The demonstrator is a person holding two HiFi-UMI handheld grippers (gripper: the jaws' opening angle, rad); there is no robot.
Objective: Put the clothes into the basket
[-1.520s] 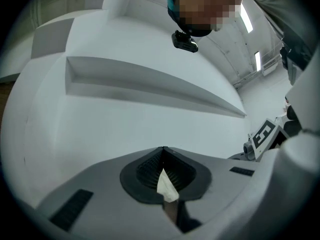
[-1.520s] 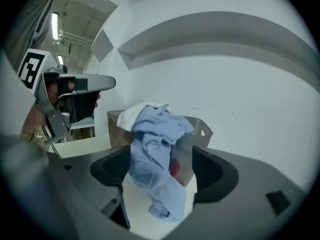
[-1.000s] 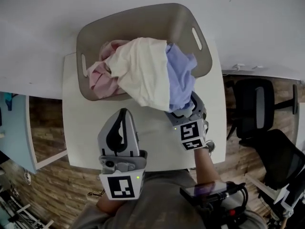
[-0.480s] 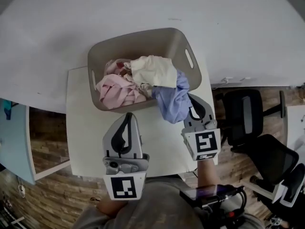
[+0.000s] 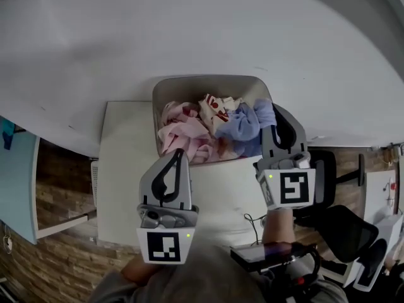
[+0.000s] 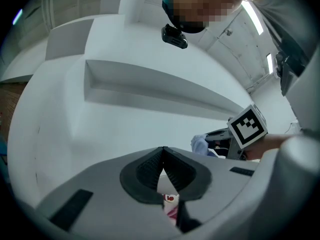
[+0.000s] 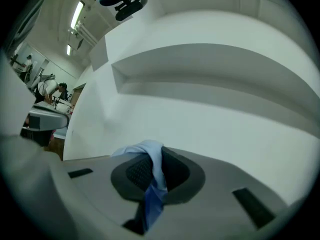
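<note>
Clothes (image 5: 208,128) heaped in a grey basket (image 5: 165,92), filling it to the rim. At the left of the heap, a crumpled pink garment (image 5: 180,134) reaching the near rim. In the middle, toward the far side, a white garment (image 5: 214,106) with red print. At the right, a bunched blue garment (image 5: 243,126), 1 end drawn toward the basket's right rim. Basket set on a white table (image 5: 126,169), at its far edge, close against a white wall (image 5: 189,30).

Right gripper (image 5: 282,113) over the basket's right rim, pointing away from the person, about level. Jaws clamped on a fold of the blue garment. In the right gripper view, cloth pinched between the 2 dark pads (image 7: 136,173), looped over the tips and hanging below them.

Left gripper (image 5: 178,154) nearer the person, tips over the basket's near rim and the edge of the pink garment, pointing the same way. Jaws together, tips touching, nothing held between the pads. Through the slot beneath them, only a sliver of pink and red-printed cloth lying below. Also in the left gripper view, off to the right: the right gripper with its black-and-white marker cube (image 6: 246,125) and a tuft of blue at its tips.

Right of the table, a black chair (image 5: 344,229) on a wooden floor (image 5: 60,188).
</note>
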